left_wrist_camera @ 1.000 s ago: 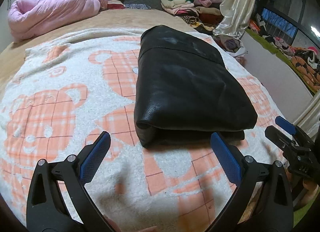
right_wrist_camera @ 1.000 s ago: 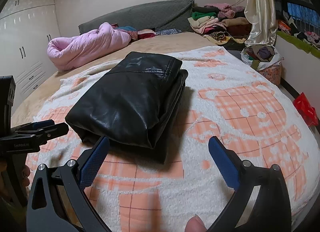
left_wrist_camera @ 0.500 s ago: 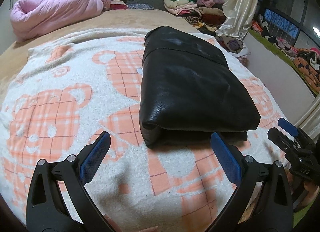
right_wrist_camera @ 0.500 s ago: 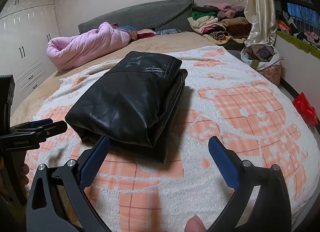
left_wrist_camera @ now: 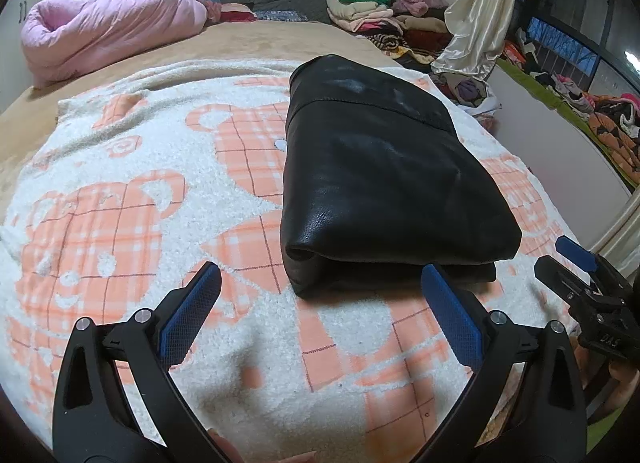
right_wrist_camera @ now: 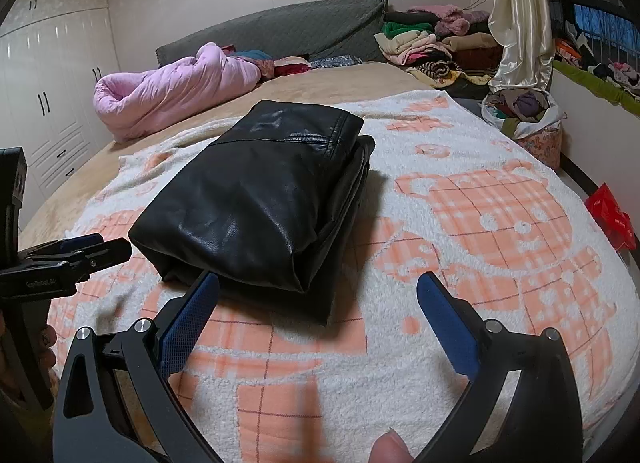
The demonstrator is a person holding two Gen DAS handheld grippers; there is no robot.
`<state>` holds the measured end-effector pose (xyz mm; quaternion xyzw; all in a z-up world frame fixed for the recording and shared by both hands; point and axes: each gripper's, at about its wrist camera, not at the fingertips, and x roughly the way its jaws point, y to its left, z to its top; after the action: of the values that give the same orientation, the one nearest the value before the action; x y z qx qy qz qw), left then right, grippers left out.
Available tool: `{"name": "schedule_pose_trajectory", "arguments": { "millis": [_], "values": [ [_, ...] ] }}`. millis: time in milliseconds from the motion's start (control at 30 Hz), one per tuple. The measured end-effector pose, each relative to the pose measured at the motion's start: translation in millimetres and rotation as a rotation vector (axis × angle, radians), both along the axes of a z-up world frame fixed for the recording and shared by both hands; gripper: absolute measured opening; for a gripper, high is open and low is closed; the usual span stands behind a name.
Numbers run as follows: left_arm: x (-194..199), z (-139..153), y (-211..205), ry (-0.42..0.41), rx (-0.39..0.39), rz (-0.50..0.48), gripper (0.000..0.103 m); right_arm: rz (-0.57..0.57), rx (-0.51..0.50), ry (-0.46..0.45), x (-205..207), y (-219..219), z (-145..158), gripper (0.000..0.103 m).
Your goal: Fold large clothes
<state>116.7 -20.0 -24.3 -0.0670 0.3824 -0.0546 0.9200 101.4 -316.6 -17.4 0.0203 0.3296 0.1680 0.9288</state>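
Black leather jacket (left_wrist_camera: pixel 384 187) sits folded on my bear-print blanket (left_wrist_camera: pixel 120 191); both my tongs, left (left_wrist_camera: pixel 320 295) and right (right_wrist_camera: pixel 316 303), hang released, grasping nothing.

A black leather jacket (left_wrist_camera: pixel 384 191) is lying folded into a thick, neat rectangle on the white and orange blanket (left_wrist_camera: pixel 132 203), its shiny surface facing up, layered edges showing.

Folded jacket (left_wrist_camera: pixel 384 183) on blanket (left_wrist_camera: pixel 120 191) — quilt (left_wrist_camera: pixel 104 27) behind, left.
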Motion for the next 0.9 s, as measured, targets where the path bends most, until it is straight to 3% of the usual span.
{"name": "schedule_pose_trajectory", "arguments": {
  "millis": [700,900],
  "values": [
    [-1,-3,0,0.014,0.008,0.002,0.094,-0.008,-0.004,-0.001,-1,-2,0,0.099],
    [-8,4,6,-0.013,-0.015,-0.005,0.094,-0.078,0.019,-0.022,-12,-22,13,0.099]
  ]
}}
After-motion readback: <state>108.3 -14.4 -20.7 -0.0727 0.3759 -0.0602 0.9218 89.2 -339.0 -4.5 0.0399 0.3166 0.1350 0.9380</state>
